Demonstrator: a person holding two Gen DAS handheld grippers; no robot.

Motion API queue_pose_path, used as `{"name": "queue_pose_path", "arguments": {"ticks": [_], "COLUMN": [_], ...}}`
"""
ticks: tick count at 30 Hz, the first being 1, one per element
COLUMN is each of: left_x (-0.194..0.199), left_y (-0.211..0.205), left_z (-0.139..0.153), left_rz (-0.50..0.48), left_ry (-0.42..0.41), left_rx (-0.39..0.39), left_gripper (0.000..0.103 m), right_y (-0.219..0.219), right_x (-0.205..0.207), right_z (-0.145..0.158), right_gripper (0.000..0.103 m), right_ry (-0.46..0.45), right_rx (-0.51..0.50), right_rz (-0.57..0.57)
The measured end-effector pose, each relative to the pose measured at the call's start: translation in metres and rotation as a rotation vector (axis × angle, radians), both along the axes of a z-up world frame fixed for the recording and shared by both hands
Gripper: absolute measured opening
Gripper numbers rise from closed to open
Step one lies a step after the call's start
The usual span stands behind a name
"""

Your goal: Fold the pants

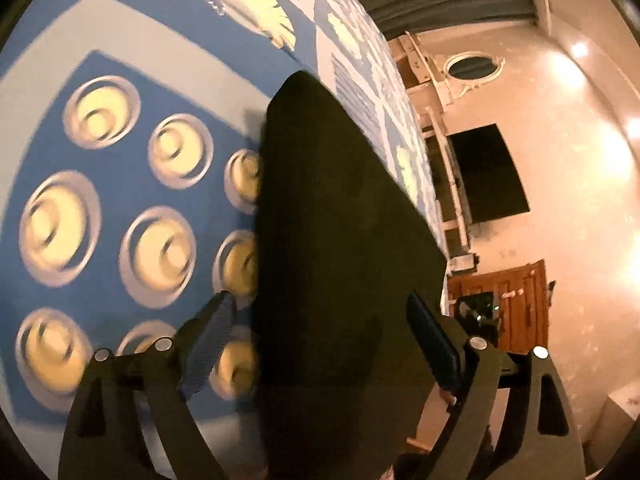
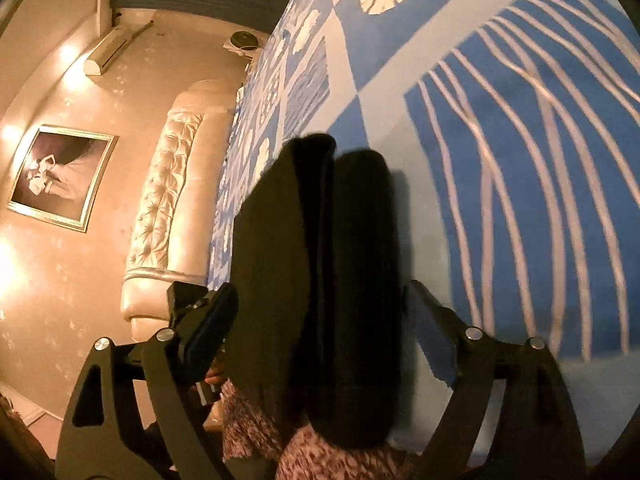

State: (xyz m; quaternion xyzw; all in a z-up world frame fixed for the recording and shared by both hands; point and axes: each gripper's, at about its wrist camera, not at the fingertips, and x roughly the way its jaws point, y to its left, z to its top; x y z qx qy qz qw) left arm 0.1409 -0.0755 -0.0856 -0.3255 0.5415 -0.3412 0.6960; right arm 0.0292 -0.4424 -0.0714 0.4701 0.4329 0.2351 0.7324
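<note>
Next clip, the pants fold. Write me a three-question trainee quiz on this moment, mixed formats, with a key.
1. True or false: the left hand-held gripper is clamped on the black pants.
2. What do the pants lie on? A) a bare wooden table B) a blue and white patterned bedspread C) a tiled floor
3. Fill in: in the right wrist view, the pants look folded into a long ____ bundle between the open fingers of the right hand-held gripper.

Key: 1 false, its jaws stand open; 2 B; 3 narrow.
</note>
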Motion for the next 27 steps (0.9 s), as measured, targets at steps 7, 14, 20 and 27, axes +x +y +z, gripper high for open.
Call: {"name": "queue_pose_path", "arguments": {"ticks": [7,14,20,27], "left_x": [-0.012,-0.016,-0.019,-0.018], "left_y": [-0.032,-0.026,-0.036,-0.037], "left_z": [0.006,0.010,0.020,0.024], "left_rz": [-0.115,-0.076,-0.072,-0.057], "left_ry": [-0.143,-0.135,-0.203,-0.216], "left_rx": [0.212,0.233,0.332,0.363], "left_gripper": [0.056,0.041,0.038,0.035], "right_y": [0.026,0.030,0.036,0.046], "right_x": [0.013,0.010,0.009,0.013], "right_z": [-0.001,-0.006,-0.007,-0.004], "right_gripper": [0.068,0.047,0.047,0.047], "right_ry": [0.014,0.020,0.011,0.019], "right_rx": [-0.097,-0.074,-0.063,-0.061], "right_rz": [0.097,0.056,0.028,0.017]}}
